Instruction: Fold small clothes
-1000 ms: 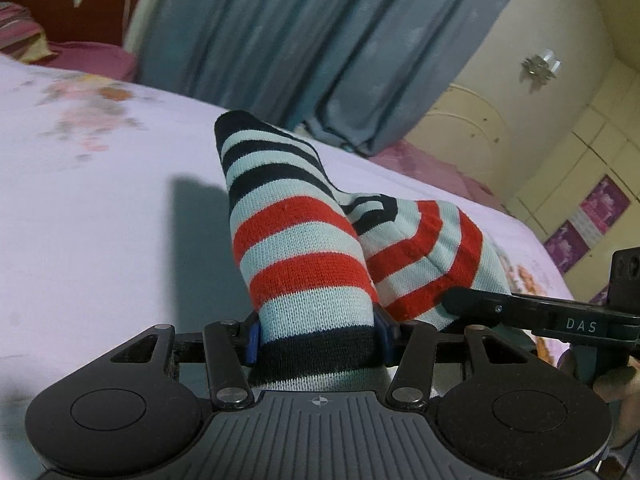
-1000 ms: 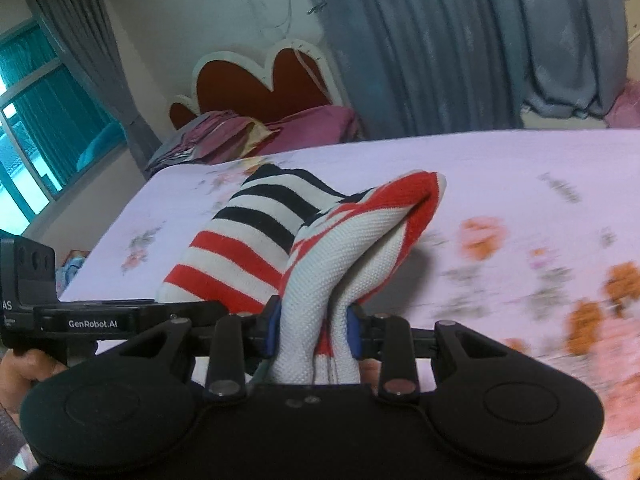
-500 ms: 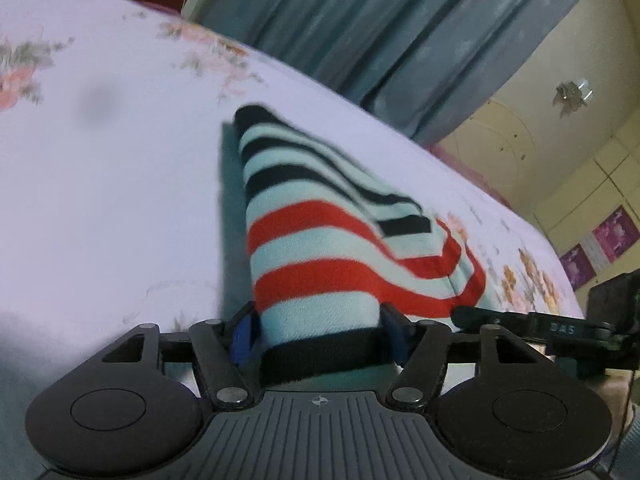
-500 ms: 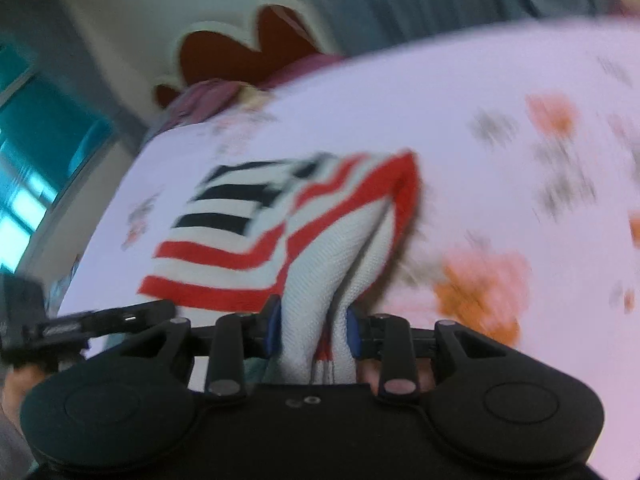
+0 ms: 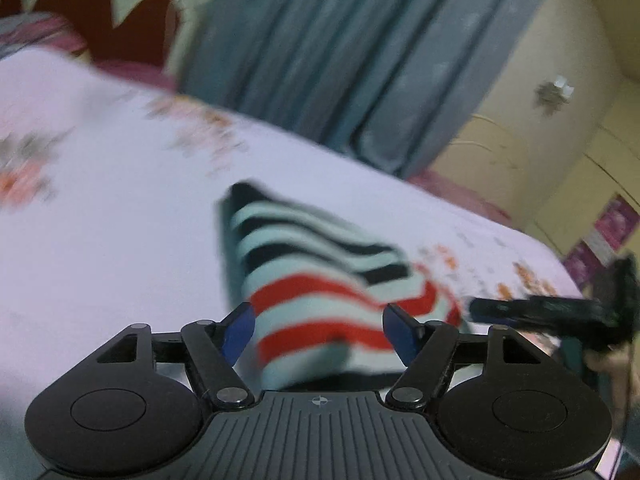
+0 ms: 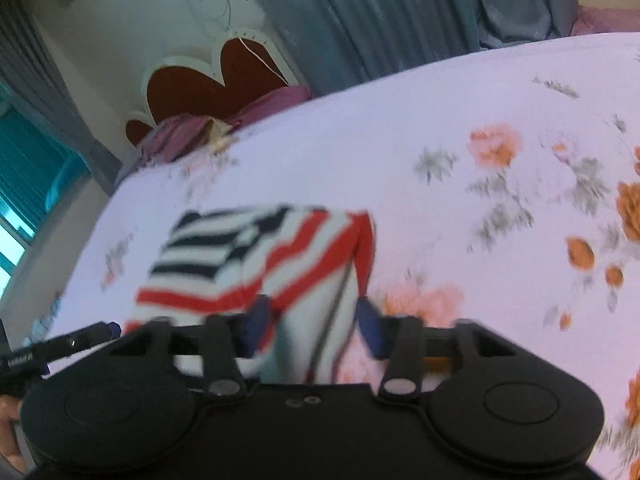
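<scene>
Having released the striped sock (image 5: 320,280), both tools, left (image 5: 319,332) and right (image 6: 312,324), gape; it lies on the floral bed (image 6: 460,120) by grey curtains (image 5: 340,60).

**Soft indoor light, heavy motion blur**

We saw even, dim light in the left wrist view, with a greenish-yellow cast on the wall (image 5: 520,92). In the right wrist view, daylight came through the window (image 6: 16,216) at the left edge. Motion blur smeared the striped garment (image 5: 320,280) and the floral bedsheet (image 5: 100,208) in both views. A soft shadow lay along the garment's left side. The fisheye lens bowed the curtain (image 6: 380,16) and bed edge; the left gripper (image 5: 319,330) body stayed sharp.
</scene>
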A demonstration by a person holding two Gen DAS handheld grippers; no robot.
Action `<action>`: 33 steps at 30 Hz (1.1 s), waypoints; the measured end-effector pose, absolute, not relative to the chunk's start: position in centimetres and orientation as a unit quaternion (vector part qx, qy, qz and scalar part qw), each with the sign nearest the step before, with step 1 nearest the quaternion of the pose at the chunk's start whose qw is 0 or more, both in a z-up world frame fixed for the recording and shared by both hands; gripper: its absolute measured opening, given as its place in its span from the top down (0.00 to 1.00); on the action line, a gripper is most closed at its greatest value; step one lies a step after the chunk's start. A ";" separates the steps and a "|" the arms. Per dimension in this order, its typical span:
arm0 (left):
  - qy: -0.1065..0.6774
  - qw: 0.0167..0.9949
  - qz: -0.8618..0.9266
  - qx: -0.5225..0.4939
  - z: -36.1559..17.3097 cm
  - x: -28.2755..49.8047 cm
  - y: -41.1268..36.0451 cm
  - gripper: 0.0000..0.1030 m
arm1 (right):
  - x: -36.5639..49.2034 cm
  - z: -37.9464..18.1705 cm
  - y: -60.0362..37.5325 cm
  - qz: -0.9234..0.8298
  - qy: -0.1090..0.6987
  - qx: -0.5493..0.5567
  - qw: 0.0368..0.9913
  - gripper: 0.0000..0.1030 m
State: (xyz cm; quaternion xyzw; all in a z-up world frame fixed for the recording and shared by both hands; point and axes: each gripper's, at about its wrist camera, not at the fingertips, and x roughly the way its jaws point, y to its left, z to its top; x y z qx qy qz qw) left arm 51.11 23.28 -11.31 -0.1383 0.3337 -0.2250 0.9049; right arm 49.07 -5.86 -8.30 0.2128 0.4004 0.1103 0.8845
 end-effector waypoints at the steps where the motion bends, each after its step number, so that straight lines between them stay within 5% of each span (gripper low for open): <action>1: 0.334 0.903 -0.240 -0.122 -10.9 51.6 22.4 0.38 | 49.6 -8.0 -5.5 0.115 0.396 0.208 0.887 0.76; 8: 0.404 0.878 -0.253 -0.040 -12.7 55.6 17.0 0.49 | 53.9 -9.7 1.0 0.113 0.445 0.030 0.888 0.86; 10: 0.410 0.877 -0.245 -0.047 -13.0 56.2 17.0 0.50 | 54.8 -10.2 0.3 0.085 0.450 0.051 0.887 0.87; 12: 0.409 0.878 -0.246 -0.043 -13.0 56.2 16.9 0.50 | 55.1 -10.0 0.4 0.062 0.457 0.042 0.886 1.00; 15: 0.403 0.880 -0.249 -0.029 -12.8 55.6 16.9 0.50 | 54.4 -9.8 0.5 0.057 0.456 0.033 0.887 0.99; 18: 0.379 0.888 -0.260 -0.032 -11.5 53.6 17.4 0.50 | 52.0 -7.9 0.3 0.063 0.433 0.044 0.898 0.82; 26: 0.366 0.892 -0.263 -0.019 -11.2 46.8 17.8 0.51 | 43.9 -5.9 3.3 0.135 0.436 -0.012 0.890 0.97; 27: 0.371 0.893 -0.256 -0.008 -11.7 46.3 17.7 0.59 | 43.8 -6.7 3.5 0.121 0.447 -0.038 0.886 1.00; 33: 0.364 0.903 -0.226 0.033 -12.7 45.8 16.5 0.63 | 44.1 -8.2 3.5 0.097 0.453 -0.059 0.884 1.00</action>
